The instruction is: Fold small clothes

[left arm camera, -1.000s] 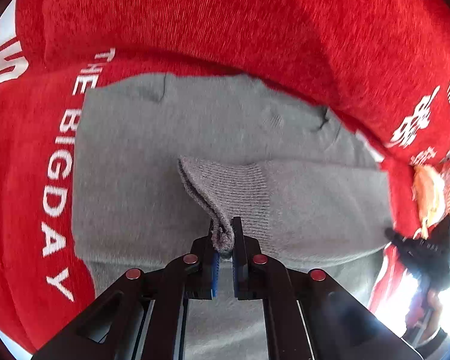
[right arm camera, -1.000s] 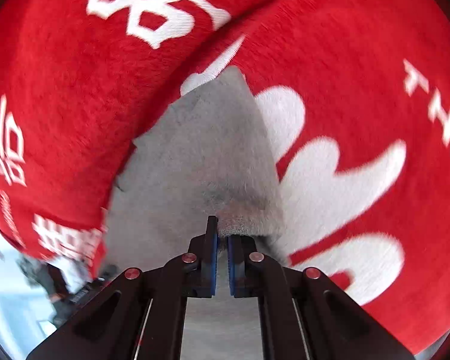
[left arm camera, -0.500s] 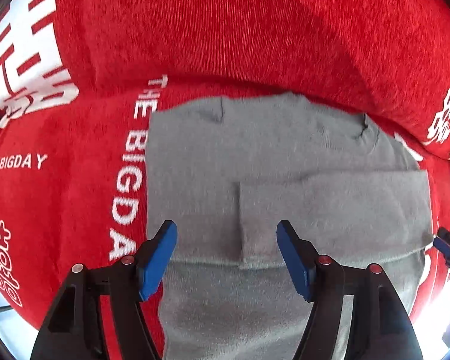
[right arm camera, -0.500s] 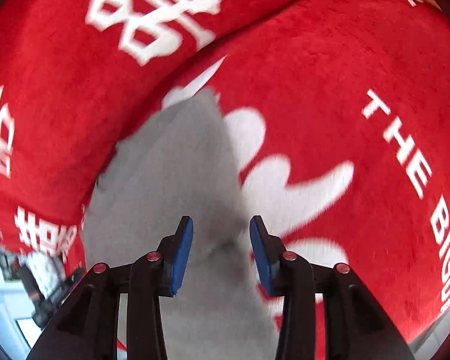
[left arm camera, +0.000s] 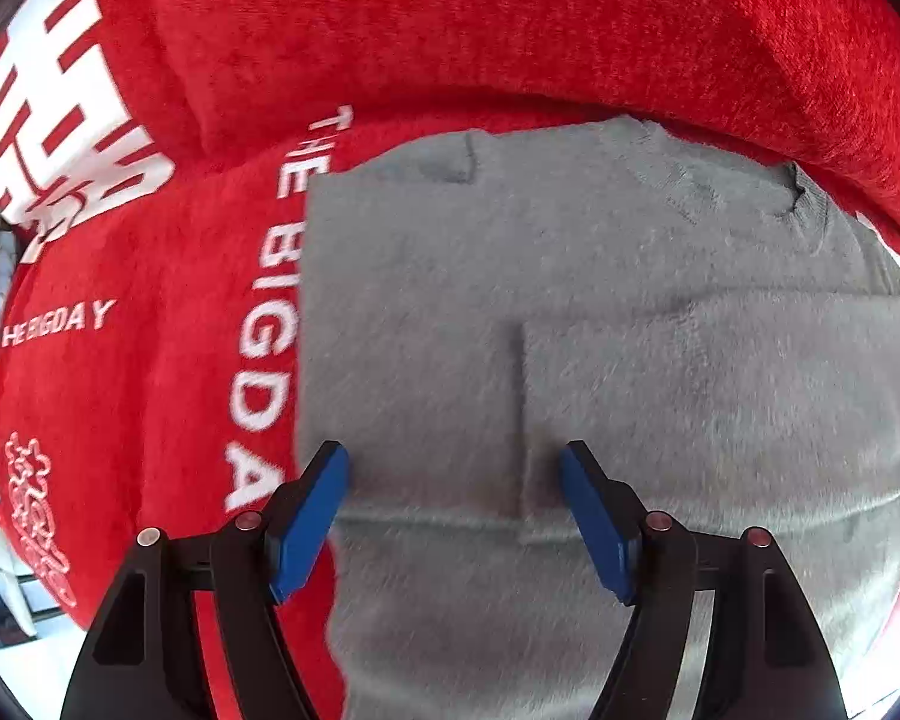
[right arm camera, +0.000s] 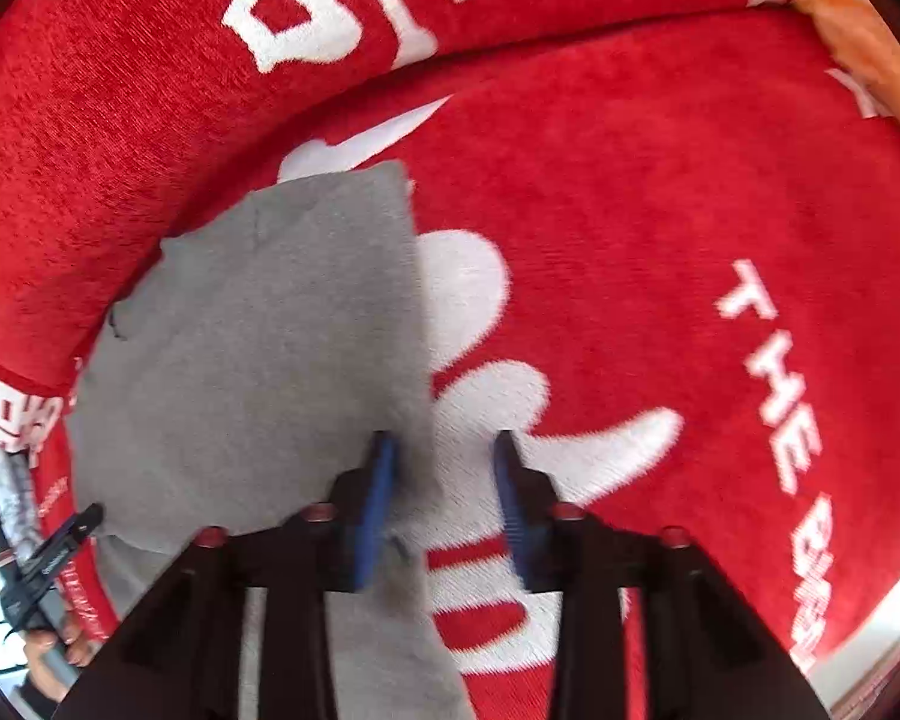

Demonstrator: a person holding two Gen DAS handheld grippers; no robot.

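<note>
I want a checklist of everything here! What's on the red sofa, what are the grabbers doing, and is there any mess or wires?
Surface: red sofa cover with white lettering.
Job's things: gray sweater lying flat, sleeve folded across it.
Clutter: orange item at the sofa edge, unclear what.
Grippers: left hand-held gripper open above the sweater; right hand-held gripper open at the sweater's edge.
Cables: nothing seen.
Surroundings: bright floor beyond the sofa, blurred.

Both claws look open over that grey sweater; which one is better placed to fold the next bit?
Probably the left gripper. It hangs open squarely over the grey sweater, beside the sleeve folded across it. The right gripper straddles the sweater's edge, half over the red cover.
</note>
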